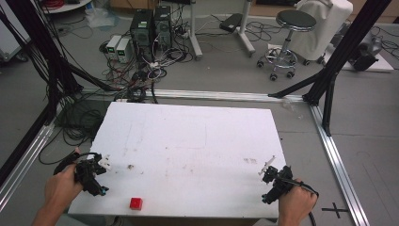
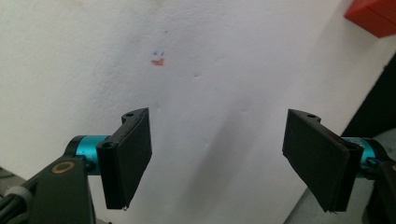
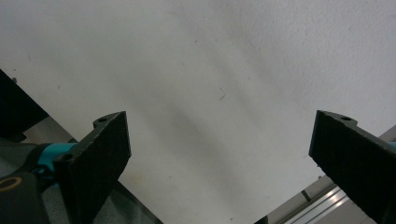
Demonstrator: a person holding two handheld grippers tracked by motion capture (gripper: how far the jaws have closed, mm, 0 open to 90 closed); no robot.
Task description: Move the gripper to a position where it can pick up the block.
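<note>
A small red cube (image 1: 136,203) rests on the white table (image 1: 188,141) near its front edge, left of centre. My left gripper (image 1: 95,175) hovers over the table's left front corner, left of the cube, jaws wide apart and empty. In the left gripper view the same gripper (image 2: 219,158) looks down on bare white board, and the red cube (image 2: 373,16) peeks in at the top right corner. My right gripper (image 1: 273,181) is at the table's right front corner, open and empty. In the right gripper view it (image 3: 219,158) faces plain white board.
A small orange-blue mark (image 2: 159,59) is on the board ahead of the left jaws. Black frame posts (image 1: 339,56) and aluminium rails (image 1: 339,165) border the table. On the floor beyond are cables, computer towers (image 1: 150,28) and a rolling stool (image 1: 289,33).
</note>
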